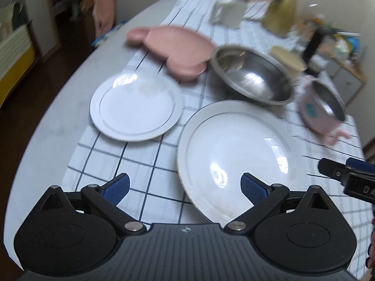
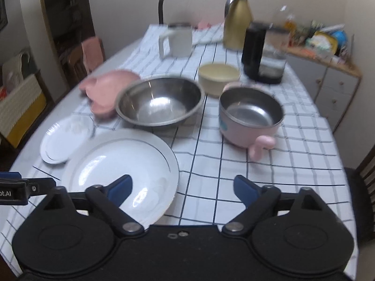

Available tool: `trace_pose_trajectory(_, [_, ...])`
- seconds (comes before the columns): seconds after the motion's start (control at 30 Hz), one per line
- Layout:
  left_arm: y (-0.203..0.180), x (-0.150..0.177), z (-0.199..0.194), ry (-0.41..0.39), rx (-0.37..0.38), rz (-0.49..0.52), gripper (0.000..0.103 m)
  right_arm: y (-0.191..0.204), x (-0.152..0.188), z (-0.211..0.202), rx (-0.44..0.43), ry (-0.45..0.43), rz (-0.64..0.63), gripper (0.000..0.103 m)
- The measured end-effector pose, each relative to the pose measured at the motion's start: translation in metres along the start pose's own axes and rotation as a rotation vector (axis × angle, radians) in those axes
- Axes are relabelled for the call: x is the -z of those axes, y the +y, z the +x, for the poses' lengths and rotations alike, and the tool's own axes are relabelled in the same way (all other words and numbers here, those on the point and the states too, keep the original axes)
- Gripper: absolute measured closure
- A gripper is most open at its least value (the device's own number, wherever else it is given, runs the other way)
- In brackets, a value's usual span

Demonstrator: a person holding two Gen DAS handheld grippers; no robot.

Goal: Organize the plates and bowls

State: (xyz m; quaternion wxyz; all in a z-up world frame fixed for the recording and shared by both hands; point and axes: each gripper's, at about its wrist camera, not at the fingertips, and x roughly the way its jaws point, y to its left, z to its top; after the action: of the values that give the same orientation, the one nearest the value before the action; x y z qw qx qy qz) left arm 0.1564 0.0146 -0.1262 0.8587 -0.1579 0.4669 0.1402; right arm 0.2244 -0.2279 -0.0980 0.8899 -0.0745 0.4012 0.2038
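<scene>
1. Because nothing is stacked yet, both tools hang over the near edge of the table with their jaws spread wide and empty: the left gripper [image 1: 185,187] straddles the near left rim of the large white round plate with a thin dark ring [image 1: 234,157], and the right gripper [image 2: 182,187] sits over that plate's right rim, one blue pad above it, the other above the white checked tablecloth [image 2: 257,164].
2. That large plate lies flat nearest the person, a likely base for a stack.
3. Just left and beyond it rests the smaller white round plate [image 1: 136,107], flat and apart from the big one in the left view; it looks an easy first lift onto the larger.
4. Farther back stand the wide steel mixing bowl [image 2: 159,103] and, to its right, the pink steel-lined bowl with a handle [image 2: 250,117], upright and separate.
5. Behind them sit the pink plastic shaped dish [image 2: 105,86] and the cream round bowl [image 2: 218,77], apparently still awaiting sorting.
</scene>
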Motion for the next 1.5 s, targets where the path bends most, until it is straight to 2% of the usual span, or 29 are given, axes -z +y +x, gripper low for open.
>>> trace_pose_trajectory(0.07, [0.003, -0.002, 0.015, 0.029, -0.015, -0.028, 0.009, -0.006, -0.002, 0.02, -0.035, 0.045, 0.015, 0.021])
trace_pose_trajectory(0.17, [0.01, -0.005, 0.028, 0.064, -0.025, -0.079, 0.014, -0.012, -0.006, 0.044, -0.068, 0.097, 0.033, 0.025])
trace_pose_trajectory(0.27, [0.01, -0.007, 0.037, 0.076, -0.041, -0.092, 0.034, -0.012, -0.007, 0.061, -0.101, 0.141, 0.042, 0.028])
trace_pose_trajectory(0.3, [0.01, -0.008, 0.042, 0.088, -0.045, -0.097, 0.037, -0.011, -0.007, 0.065, -0.108, 0.152, 0.041, 0.029])
trace_pose_trajectory(0.37, [0.009, -0.011, 0.046, 0.095, -0.039, -0.104, 0.037, -0.012, -0.008, 0.075, -0.122, 0.177, 0.044, 0.039])
trace_pose_trajectory(0.57, [0.012, -0.016, 0.052, 0.102, 0.001, -0.142, 0.038, -0.017, -0.01, 0.088, -0.169, 0.212, 0.105, 0.056])
trace_pose_trajectory(0.7, [0.01, -0.021, 0.055, 0.111, 0.013, -0.139, 0.048, -0.017, -0.01, 0.092, -0.185, 0.229, 0.123, 0.064])
trace_pose_trajectory(0.77, [0.01, -0.022, 0.056, 0.117, 0.036, -0.136, 0.059, -0.018, -0.009, 0.093, -0.186, 0.229, 0.128, 0.07])
trace_pose_trajectory(0.83, [0.01, -0.024, 0.057, 0.118, 0.031, -0.13, 0.064, -0.019, -0.008, 0.093, -0.19, 0.23, 0.132, 0.075])
trace_pose_trajectory(0.9, [0.01, -0.025, 0.057, 0.118, 0.055, -0.127, 0.076, -0.02, -0.007, 0.092, -0.194, 0.233, 0.149, 0.078])
trace_pose_trajectory(0.97, [0.007, -0.025, 0.056, 0.118, 0.067, -0.114, 0.082, -0.022, -0.007, 0.092, -0.19, 0.232, 0.164, 0.084])
trace_pose_trajectory(1.07, [0.007, -0.025, 0.056, 0.115, 0.066, -0.101, 0.082, -0.026, -0.005, 0.091, -0.193, 0.228, 0.193, 0.089])
trace_pose_trajectory(1.5, [0.012, -0.006, 0.036, 0.122, 0.105, -0.07, 0.084, -0.027, 0.01, 0.065, -0.199, 0.225, 0.183, 0.092])
